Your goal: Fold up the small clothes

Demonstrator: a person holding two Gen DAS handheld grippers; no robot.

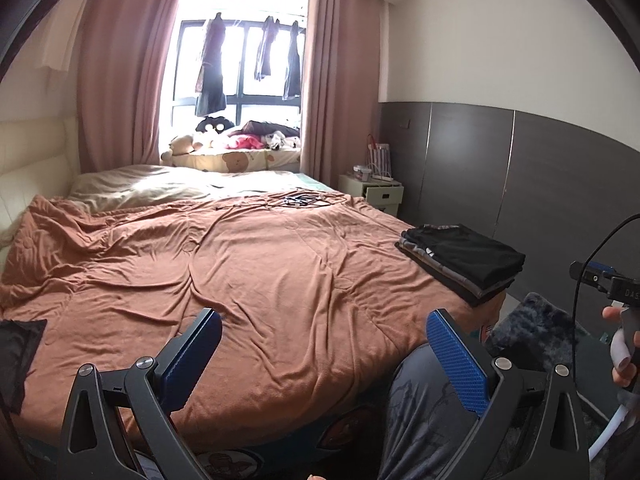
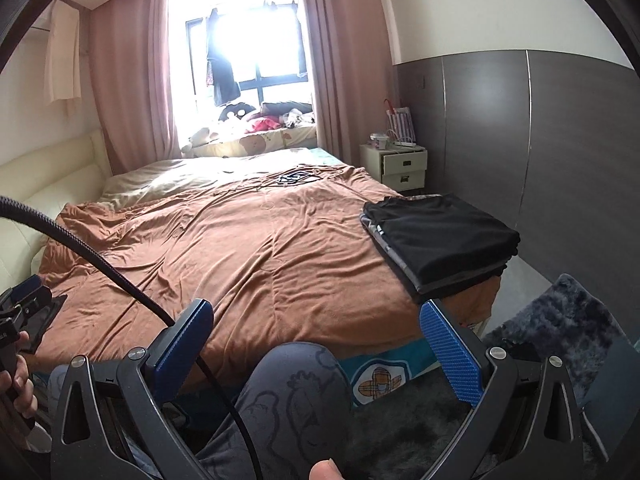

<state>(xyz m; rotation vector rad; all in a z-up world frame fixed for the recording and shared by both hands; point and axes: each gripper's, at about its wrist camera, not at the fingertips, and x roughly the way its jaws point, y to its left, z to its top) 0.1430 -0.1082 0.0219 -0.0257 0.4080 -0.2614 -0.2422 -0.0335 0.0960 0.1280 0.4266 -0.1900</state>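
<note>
Bedroom ahead of me: both my grippers, left (image 1: pixel 324 344) and right (image 2: pixel 316 336), hang with jaws wide and empty above the near bed edge. Folded clothes (image 2: pixel 440 236) are stacked at the blanket's (image 1: pixel 248 264) right corner; window (image 1: pixel 240 76) far behind.

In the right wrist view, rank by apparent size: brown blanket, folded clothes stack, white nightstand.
1. brown blanket
2. folded clothes stack
3. white nightstand
The nightstand stands farther away, so its small look is partly distance.
</note>
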